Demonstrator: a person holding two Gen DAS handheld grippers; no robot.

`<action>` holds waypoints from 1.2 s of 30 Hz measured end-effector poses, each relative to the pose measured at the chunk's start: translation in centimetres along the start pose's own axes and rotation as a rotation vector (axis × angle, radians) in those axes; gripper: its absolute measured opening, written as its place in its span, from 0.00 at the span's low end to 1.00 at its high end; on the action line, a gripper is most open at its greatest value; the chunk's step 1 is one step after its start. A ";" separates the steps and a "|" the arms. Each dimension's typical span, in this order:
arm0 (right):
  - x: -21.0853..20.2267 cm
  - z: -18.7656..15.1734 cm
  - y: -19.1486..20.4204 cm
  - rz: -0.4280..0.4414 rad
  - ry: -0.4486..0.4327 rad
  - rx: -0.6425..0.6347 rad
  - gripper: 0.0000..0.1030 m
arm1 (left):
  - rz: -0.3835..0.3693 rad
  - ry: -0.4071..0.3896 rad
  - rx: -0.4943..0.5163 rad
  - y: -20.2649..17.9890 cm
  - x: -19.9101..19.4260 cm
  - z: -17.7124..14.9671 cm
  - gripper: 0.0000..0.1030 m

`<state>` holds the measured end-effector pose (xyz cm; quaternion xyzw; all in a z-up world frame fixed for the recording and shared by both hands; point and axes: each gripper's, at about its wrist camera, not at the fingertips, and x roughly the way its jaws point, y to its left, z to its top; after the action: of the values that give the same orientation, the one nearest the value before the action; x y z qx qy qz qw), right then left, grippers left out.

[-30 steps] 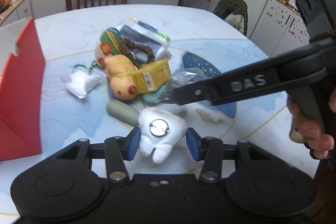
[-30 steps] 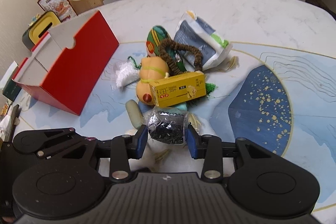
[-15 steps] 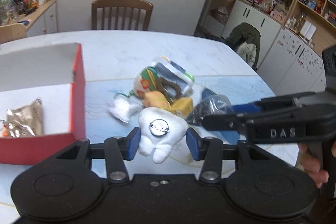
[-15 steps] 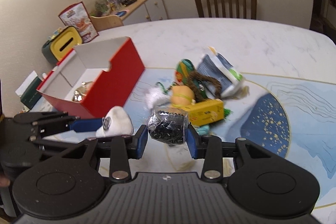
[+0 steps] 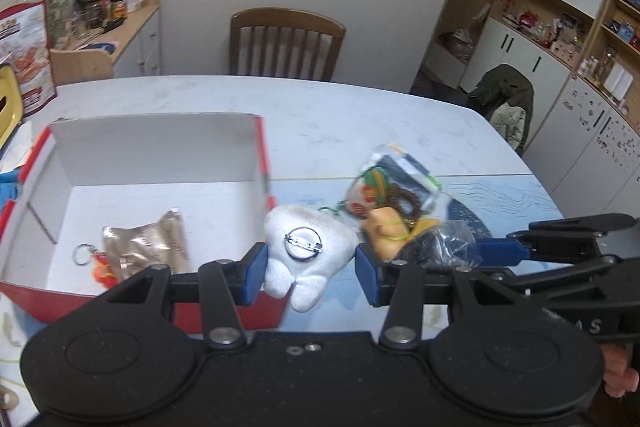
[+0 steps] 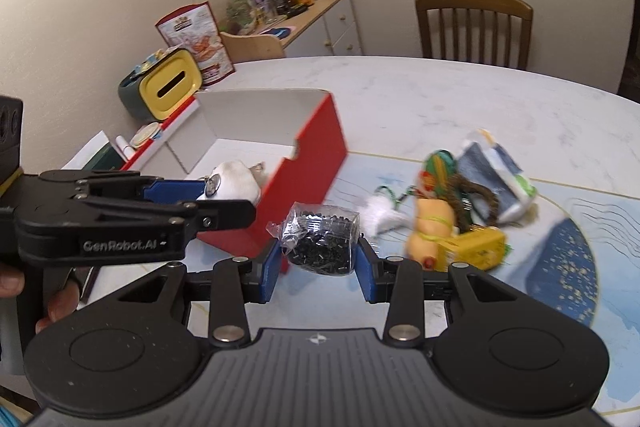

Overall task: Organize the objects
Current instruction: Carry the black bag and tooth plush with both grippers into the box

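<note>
Here, the left gripper pinches a white plush tooth, soft and lobed, with a round metal pin badge, above the near wall of the red, white-lined cardboard box. The right gripper clamps a clear crinkled bag of black beads over the table.
</note>
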<state>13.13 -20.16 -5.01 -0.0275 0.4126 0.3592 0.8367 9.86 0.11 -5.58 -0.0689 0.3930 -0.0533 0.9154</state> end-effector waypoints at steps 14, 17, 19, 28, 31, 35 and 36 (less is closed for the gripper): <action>5.1 2.9 7.8 -0.022 0.030 -0.099 0.38 | 0.085 0.033 -0.001 7.8 -0.1 1.9 0.45; 6.4 3.5 9.0 -0.044 0.041 -0.116 0.38 | 0.115 0.053 0.011 9.1 0.4 2.4 0.45; 7.4 4.0 9.4 -0.049 0.058 -0.108 0.38 | 0.131 0.073 0.012 10.1 0.9 2.8 0.45; 11.6 5.7 11.9 -0.107 0.100 -0.156 0.38 | 0.151 0.122 0.030 13.5 3.6 4.6 0.45; 13.2 6.1 12.2 -0.120 0.122 -0.165 0.38 | 0.154 0.146 0.031 14.4 4.9 4.9 0.45; 15.5 6.2 12.4 -0.143 0.160 -0.174 0.38 | 0.164 0.175 0.033 15.7 6.7 5.2 0.45; 16.1 6.3 12.4 -0.149 0.170 -0.178 0.38 | 0.167 0.181 0.032 15.9 7.1 5.3 0.45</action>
<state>16.09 0.50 -9.17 -0.1624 0.4454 0.3274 0.8174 19.27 15.10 -9.71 -0.0161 0.4773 0.0105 0.8785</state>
